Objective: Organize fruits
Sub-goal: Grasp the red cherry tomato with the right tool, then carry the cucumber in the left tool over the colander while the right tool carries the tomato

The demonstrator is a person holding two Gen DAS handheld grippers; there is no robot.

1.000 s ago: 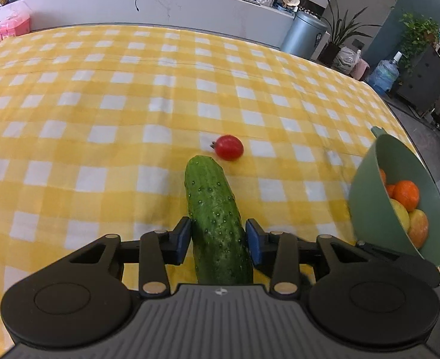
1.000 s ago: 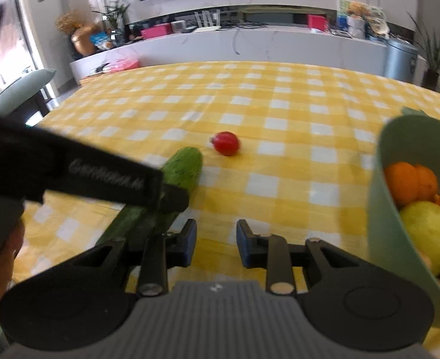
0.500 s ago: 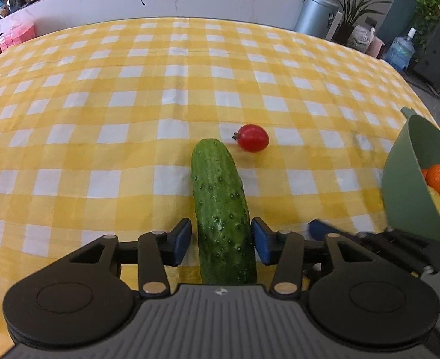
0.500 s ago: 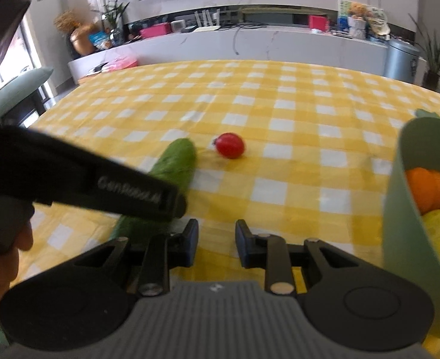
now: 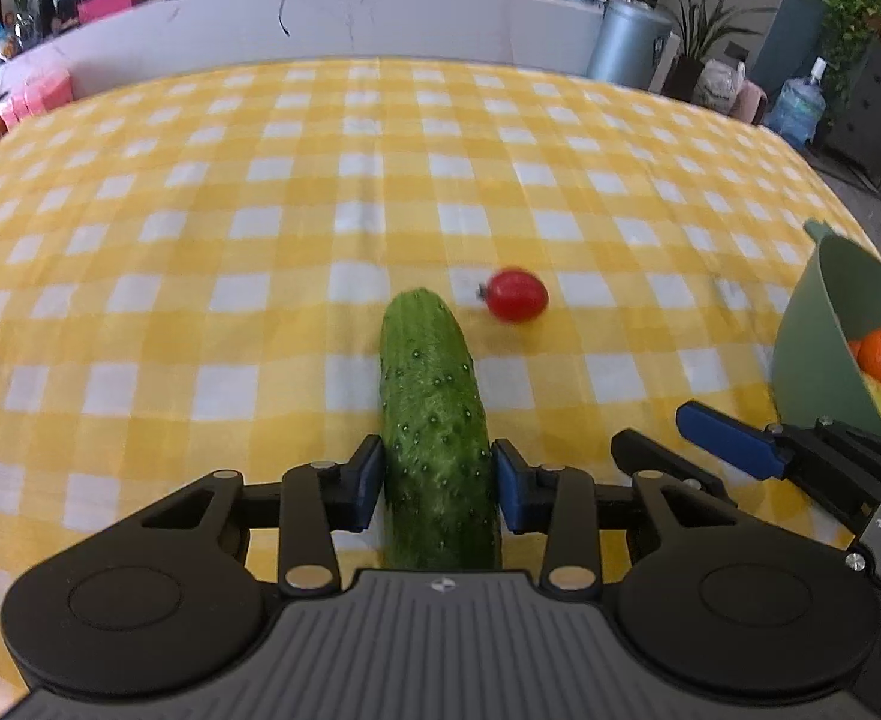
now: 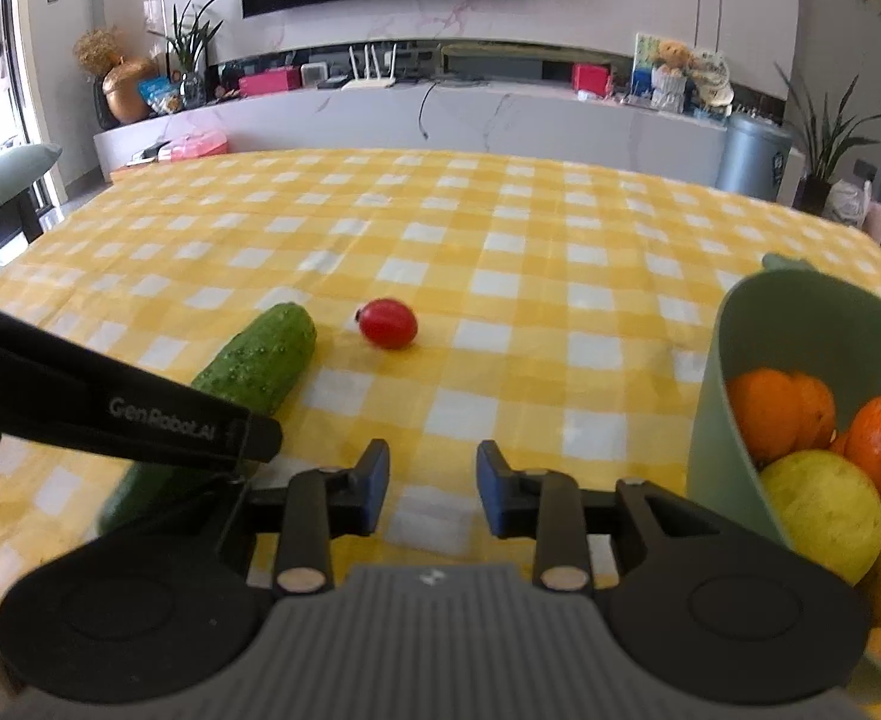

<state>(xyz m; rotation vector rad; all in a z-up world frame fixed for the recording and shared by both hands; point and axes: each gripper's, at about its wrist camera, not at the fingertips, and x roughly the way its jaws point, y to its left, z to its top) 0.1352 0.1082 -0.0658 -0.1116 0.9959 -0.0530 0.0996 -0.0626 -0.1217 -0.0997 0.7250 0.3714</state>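
Observation:
My left gripper (image 5: 437, 483) is shut on a green cucumber (image 5: 431, 414) that points forward along the fingers, held just above the yellow checked tablecloth (image 5: 260, 210). A small red tomato (image 5: 515, 294) lies just beyond the cucumber's tip to the right. The cucumber (image 6: 260, 354) and tomato (image 6: 388, 324) also show in the right wrist view. My right gripper (image 6: 433, 489) is open and empty, low over the cloth, left of a green bowl (image 6: 740, 348) holding oranges (image 6: 782, 408) and a yellow fruit (image 6: 824, 507).
The bowl (image 5: 812, 330) sits at the table's right edge, with the right gripper's fingers (image 5: 722, 432) beside it. The left gripper's body (image 6: 110, 414) crosses the right view's left side. A counter (image 6: 440, 114) stands beyond the table.
My left gripper has lifted and drawn back slightly with the cucumber. The right gripper has risen and now shows at the right of the left wrist view.

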